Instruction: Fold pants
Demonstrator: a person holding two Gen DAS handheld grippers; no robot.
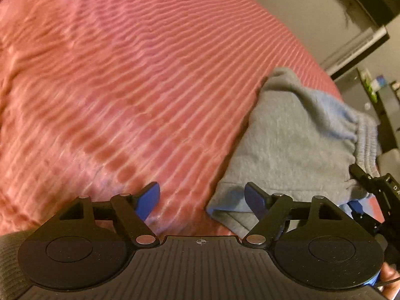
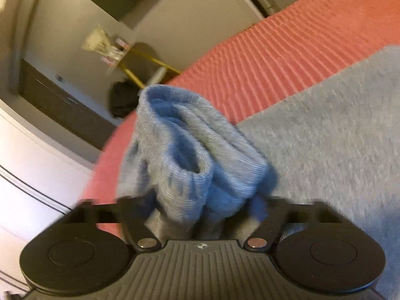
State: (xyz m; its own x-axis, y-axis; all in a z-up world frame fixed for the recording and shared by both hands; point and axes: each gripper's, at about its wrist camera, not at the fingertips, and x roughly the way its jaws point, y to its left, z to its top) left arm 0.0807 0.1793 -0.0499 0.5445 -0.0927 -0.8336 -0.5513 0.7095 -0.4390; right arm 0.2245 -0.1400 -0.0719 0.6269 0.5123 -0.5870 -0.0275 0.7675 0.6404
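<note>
My right tool is clamping the grey knitted pants' ribbed cuffs (left tool gaping, empty); bunched layers risk slipping free.

Both views are dim and warm-toned, lit by indoor light with no hard glare. Motion blur smears the ribbed red bedspread at the left wrist view's left and the grey pants cuffs mid-frame. Fisheye distortion bends the wall lines at the edges.
</note>
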